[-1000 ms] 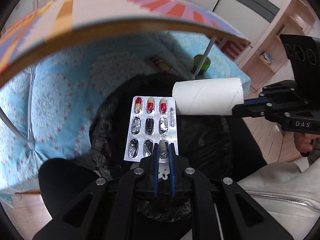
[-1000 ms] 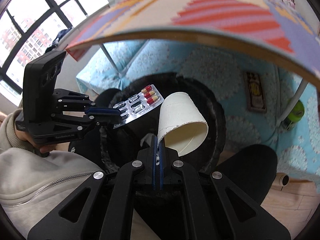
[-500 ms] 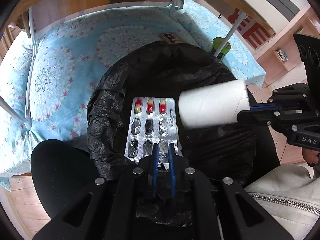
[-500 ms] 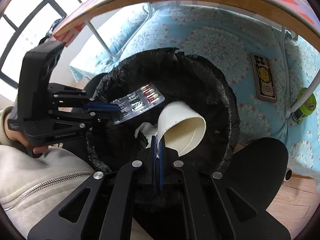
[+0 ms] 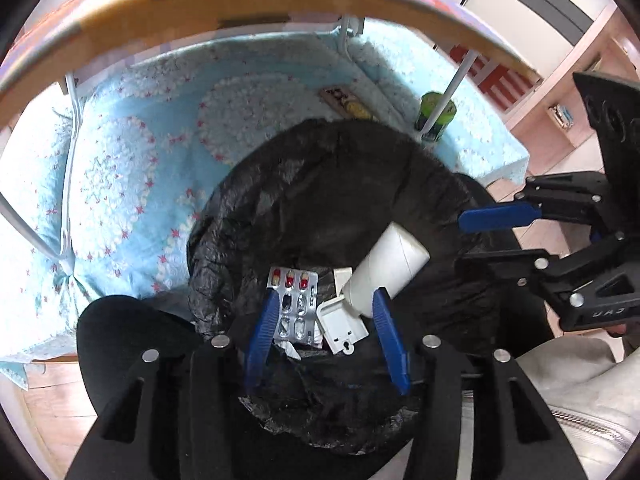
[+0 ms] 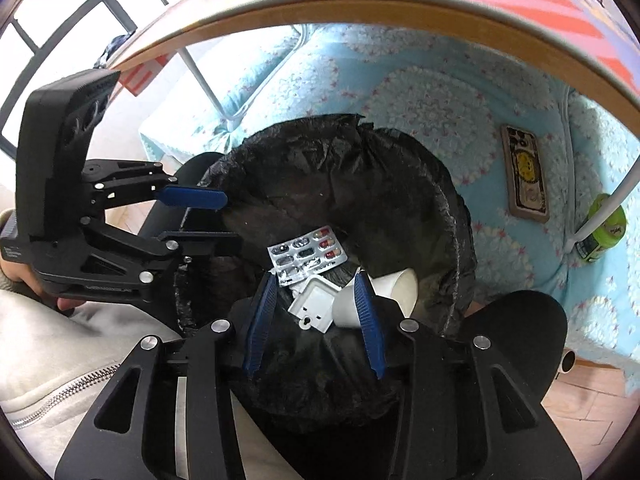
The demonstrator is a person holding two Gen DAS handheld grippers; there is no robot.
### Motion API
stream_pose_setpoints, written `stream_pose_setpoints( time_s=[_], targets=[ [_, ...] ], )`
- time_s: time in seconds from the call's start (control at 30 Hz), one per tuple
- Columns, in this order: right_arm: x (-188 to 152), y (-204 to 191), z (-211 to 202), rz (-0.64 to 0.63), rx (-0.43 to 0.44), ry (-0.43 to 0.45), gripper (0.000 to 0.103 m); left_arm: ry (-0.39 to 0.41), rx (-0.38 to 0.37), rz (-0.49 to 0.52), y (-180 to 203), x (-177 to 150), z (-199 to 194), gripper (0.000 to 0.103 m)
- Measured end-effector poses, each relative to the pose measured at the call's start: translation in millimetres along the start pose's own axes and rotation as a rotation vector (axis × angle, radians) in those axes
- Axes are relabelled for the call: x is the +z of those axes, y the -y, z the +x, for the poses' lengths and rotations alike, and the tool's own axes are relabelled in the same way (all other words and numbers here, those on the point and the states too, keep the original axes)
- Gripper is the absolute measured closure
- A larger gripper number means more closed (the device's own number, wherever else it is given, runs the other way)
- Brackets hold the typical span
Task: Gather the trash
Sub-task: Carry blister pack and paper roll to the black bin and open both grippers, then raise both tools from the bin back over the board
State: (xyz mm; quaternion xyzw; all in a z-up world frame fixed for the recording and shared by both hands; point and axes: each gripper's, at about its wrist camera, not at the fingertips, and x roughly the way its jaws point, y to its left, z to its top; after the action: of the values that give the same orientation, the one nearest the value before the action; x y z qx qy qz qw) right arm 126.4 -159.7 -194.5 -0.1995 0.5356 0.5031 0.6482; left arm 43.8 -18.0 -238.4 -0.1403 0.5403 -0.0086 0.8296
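Left gripper (image 5: pixel 326 300) spread wide, empty, above the near rim of the bin (image 5: pixel 436 168), which is lined with a black bag. Inside the bin, left to right: blister pack (image 5: pixel 294 304) lying flat, three red capsules at its far end; white plastic piece (image 5: pixel 342 322) touching it; paper cup (image 5: pixel 386 270) on its side against that piece. Right gripper (image 6: pixel 316 288) also spread wide, empty, over the same rim. Beyond the bin, on the blue cloth (image 5: pixel 120 160): green bottle (image 5: pixel 436 114) beside a table leg.

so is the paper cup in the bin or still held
In the bin: the paper cup lies tipped inside the black bag beside the pill blister; both grippers are open.
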Motion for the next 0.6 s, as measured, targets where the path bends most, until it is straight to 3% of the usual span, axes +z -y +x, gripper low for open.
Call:
stream_pose_setpoints(
  time_s=[0.6],
  targets=[
    [5.8, -16.8, -50.8, -0.053, -0.038, 0.128, 0.063, 0.173, -0.002, 0.054, 15.9, 9.8, -69.9, 0.056]
  ],
)
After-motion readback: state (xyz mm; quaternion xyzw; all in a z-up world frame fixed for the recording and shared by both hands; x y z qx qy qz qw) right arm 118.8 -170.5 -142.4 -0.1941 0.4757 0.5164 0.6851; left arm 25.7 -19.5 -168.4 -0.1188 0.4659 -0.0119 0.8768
